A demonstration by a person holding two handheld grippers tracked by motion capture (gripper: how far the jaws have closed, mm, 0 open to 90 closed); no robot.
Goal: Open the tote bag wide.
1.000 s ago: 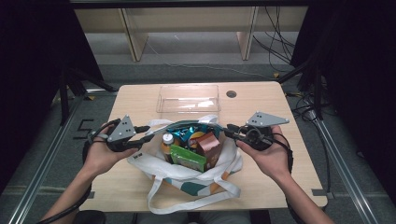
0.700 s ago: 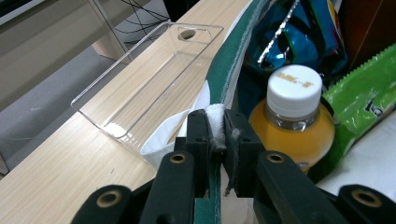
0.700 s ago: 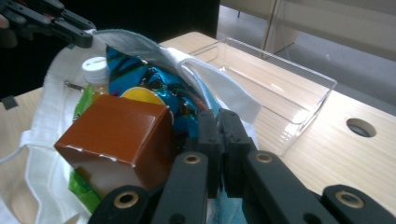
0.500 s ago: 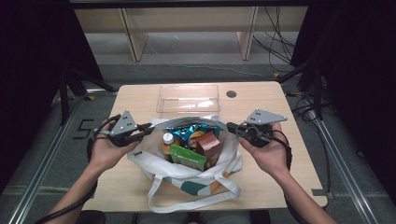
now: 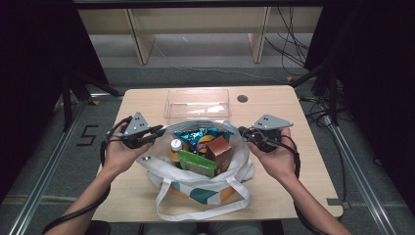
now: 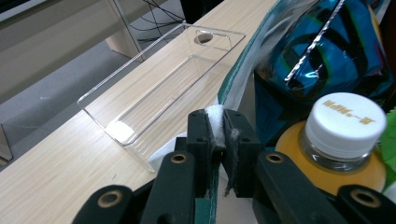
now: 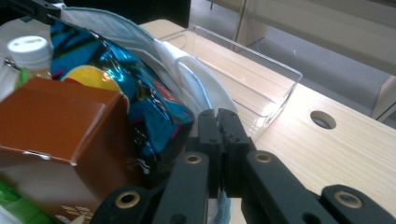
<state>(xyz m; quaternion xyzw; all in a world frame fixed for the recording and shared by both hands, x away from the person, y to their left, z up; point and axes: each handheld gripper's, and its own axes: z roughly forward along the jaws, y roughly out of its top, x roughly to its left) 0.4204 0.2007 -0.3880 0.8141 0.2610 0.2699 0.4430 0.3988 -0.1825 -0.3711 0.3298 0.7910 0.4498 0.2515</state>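
We are holding the bag (image 5: 198, 188) open with 2 grippers, 1 on each side of its mouth; we think the job right now is to pull the mouth wide so the things inside are easy to reach. To do it well, we are thinking we should pull both sides evenly and gently; a hard tug could tip the bag or let the cloth slip out; we should also be keeping the rim low so nothing spills.

The bag is sitting in the middle of the table (image 5: 303, 161), near our side; the clear tray (image 5: 197, 102) is lying just behind it, and looks empty. Inside the bag we are seeing a blue chip bag (image 5: 195, 135), a bottle (image 5: 175, 146) with a white cap, a brown box (image 5: 219, 149) and a green pack (image 5: 197, 163).

The left gripper (image 5: 154, 132) is pinching the left rim of the bag; in the left gripper view its jaws are nearly together, with a fold of white cloth (image 6: 215, 119) squeezed between them; the bottle is sitting just beside it.

The right gripper (image 5: 244, 132) is pinching the right rim; in the right gripper view (image 7: 218, 123) its jaws are pressed together, and the white cloth is running down into them; the chip bag is close beside it, and the brown box is a bit farther in.
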